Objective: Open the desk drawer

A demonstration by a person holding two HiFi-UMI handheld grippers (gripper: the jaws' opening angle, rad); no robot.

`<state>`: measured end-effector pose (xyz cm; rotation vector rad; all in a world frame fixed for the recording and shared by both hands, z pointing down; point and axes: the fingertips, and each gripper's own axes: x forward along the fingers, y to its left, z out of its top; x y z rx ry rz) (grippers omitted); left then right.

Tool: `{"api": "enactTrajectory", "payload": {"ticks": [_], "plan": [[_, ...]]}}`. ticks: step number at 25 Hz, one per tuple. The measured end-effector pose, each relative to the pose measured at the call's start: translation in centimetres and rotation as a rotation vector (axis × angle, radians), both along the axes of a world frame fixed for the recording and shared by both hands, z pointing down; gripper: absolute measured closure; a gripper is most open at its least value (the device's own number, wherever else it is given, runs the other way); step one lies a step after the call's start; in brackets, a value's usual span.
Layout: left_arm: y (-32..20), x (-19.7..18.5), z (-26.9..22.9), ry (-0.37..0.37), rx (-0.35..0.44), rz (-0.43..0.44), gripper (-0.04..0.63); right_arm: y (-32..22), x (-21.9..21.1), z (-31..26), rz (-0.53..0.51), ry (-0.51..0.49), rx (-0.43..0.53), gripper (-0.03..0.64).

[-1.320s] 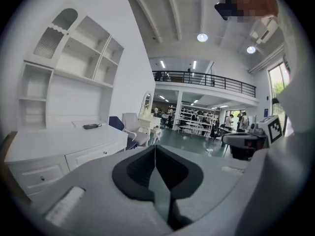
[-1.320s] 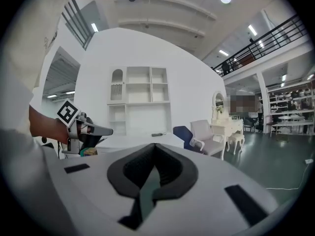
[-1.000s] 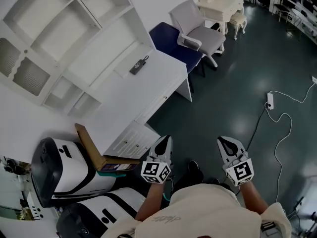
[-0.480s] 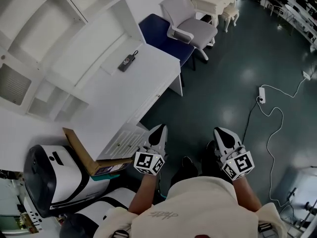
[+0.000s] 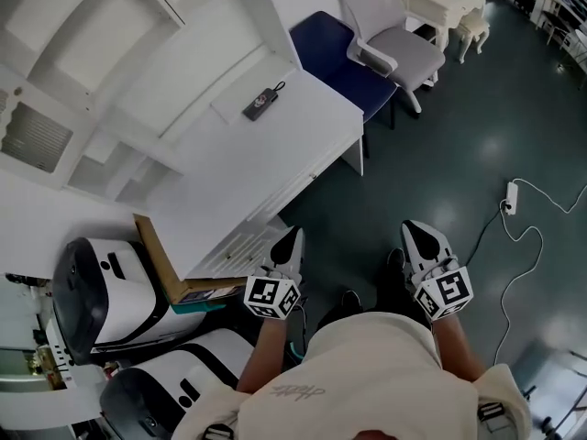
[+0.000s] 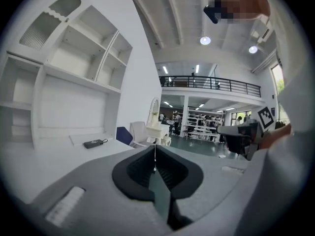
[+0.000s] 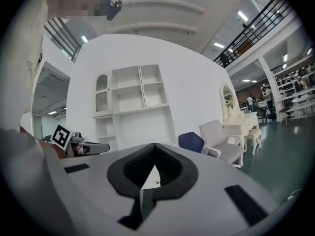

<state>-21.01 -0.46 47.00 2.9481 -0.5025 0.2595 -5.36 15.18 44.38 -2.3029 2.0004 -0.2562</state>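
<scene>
The approach is judged to be in hand. The desk [image 5: 275, 145] is faced, and its drawer [image 5: 240, 246], seemingly shut, is seen under the front edge at the near corner. Next, a reach to the drawer front and a parting of the jaws are called for. The left gripper [image 5: 292, 241] is held low just beside the drawer, the right gripper [image 5: 415, 236] well apart from it; both are closed on nothing.

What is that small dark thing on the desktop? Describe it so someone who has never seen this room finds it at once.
Find the white desk that stands below the white wall shelving. Toward the back of its top, at the end nearer the blue chair, lies a small flat oblong device. It is the only dark item on the white top, and a short cord or strap trails from one end.
</scene>
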Motion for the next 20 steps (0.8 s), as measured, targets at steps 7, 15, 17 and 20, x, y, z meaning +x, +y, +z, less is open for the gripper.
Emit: {"api": "enactTrajectory", "payload": {"ticks": [7, 15, 17, 20], "plan": [[-2.2, 9.1, -1.4, 0.013, -0.014, -0.091, 0.578, -3.9, 7.3, -0.4, -0.176, 0.169, 0.0, 0.615], [-4.0, 14.4, -1.6, 0.012, -0.033, -0.249, 0.578, -6.3, 16.4, 1.6, -0.285, 0.092, 0.024, 0.615], [-4.2, 14.5, -0.6, -0.028, -0.04, -0.277, 0.578, -6.9, 17.0, 2.3, -0.305, 0.081, 0.015, 0.615], [-4.9, 15.0, 0.3, -0.073, -0.039, -0.308, 0.578, -7.9, 17.2, 3.4, -0.338, 0.067, -0.002, 0.615]]}}
